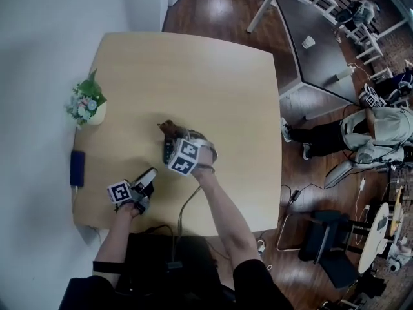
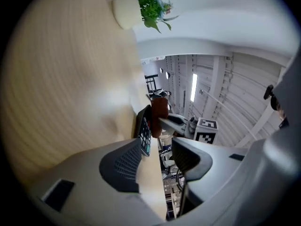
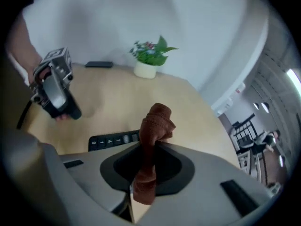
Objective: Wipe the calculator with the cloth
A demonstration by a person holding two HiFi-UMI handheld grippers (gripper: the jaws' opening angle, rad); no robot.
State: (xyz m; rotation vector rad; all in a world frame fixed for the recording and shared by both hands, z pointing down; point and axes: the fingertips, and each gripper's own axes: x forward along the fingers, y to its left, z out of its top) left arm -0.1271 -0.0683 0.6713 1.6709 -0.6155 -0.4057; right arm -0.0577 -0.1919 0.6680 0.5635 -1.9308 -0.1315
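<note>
Two right gripper (image 3: 149, 149) jaws pinched the brown cloth (image 3: 155, 121) just over the calculator (image 3: 113, 140); the left gripper (image 2: 157, 158) gaped empty, short of it.

The rust-brown cloth (image 3: 157, 121), bunched upright, sits pinched in the right tool (image 3: 149, 160) at frame centre. The dark calculator (image 3: 113, 140) lies flat on the worktop (image 3: 117, 102), just left of it.

Head view: light wooden tabletop (image 1: 193, 70) seen steeply from above. Gripper views: taken close, left level, right angled down. Potted green plant (image 1: 86, 103) shared by all.
</note>
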